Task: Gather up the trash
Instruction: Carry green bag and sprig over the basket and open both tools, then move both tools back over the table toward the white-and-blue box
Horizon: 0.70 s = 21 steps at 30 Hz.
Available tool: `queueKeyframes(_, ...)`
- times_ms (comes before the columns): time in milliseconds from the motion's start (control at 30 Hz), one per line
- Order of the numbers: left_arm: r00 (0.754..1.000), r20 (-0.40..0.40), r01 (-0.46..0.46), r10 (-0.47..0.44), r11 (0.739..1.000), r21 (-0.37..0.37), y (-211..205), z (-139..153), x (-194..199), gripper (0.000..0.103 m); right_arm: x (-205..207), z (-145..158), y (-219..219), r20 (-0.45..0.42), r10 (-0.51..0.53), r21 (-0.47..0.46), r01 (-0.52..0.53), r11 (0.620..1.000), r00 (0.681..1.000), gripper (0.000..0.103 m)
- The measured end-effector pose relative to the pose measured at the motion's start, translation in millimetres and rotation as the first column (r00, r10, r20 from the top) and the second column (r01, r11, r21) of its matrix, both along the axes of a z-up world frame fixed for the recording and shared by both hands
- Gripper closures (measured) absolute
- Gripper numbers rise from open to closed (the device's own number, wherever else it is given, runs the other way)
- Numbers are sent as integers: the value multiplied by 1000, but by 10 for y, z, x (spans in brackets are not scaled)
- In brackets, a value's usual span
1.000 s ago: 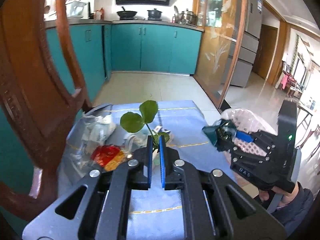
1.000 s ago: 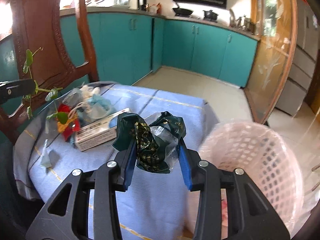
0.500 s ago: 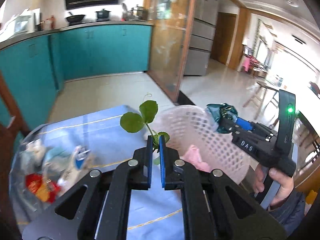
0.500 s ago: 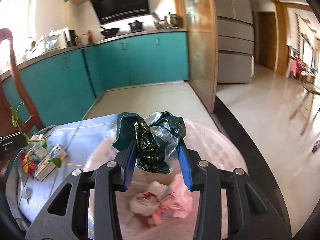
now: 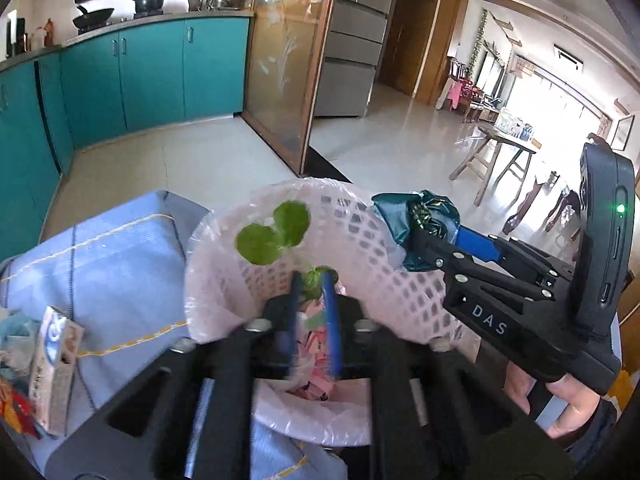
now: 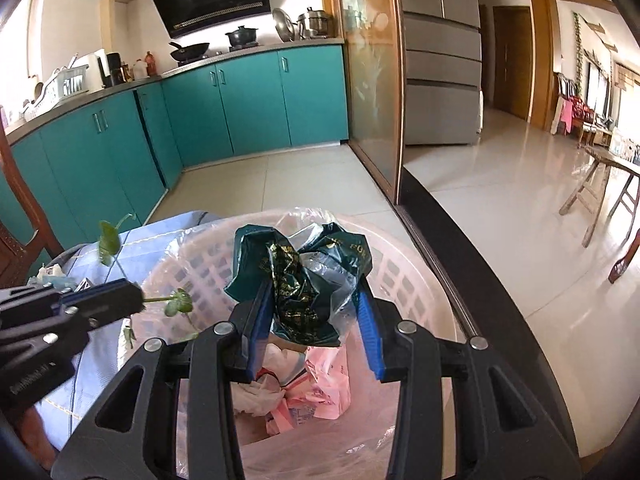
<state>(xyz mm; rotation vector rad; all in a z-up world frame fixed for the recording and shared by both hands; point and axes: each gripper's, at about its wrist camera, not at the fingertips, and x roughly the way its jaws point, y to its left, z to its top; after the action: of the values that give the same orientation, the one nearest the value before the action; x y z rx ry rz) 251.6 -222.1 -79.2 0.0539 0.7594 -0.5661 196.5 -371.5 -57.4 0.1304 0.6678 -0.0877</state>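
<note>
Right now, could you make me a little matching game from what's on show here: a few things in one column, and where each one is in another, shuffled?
Things:
1. green leafy plant sprig
2. crumpled dark green plastic wrapper
3. pink crumpled paper scraps
4. small white cardboard carton

Places:
A. lying on the blue tablecloth
B. at the bottom of the pink mesh wastebasket
C. clamped in the right gripper
D. between the opening jaws of the left gripper, over the basket

Pairs: 1-D, 2-C, 3-B, 4-A

Left hand-held gripper (image 5: 312, 280) opening — right (image 6: 316, 312) clamped
</note>
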Motion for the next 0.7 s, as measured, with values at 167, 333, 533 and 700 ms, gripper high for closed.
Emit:
queueKeyframes(167,997,70,-40,37,999,37,47,35,-28,39,62,-16,38,-18,-12,-27,11,1000,1000,54)
queueKeyframes(333,994,72,-90,87,995,39,250,67,-48,35,85,7,76,-10,-13,-14,13,1000,1000,45)
queueKeyframes(533,983,81,-166,162,986,36,530,116,-73,30,171,23,282,-9,21,-32,-21,999,1000,43)
queueKeyframes(700,963,101,-258,251,964,61,886,118,-127,22,234,57,492,0,66,-35,-66,997,998,39)
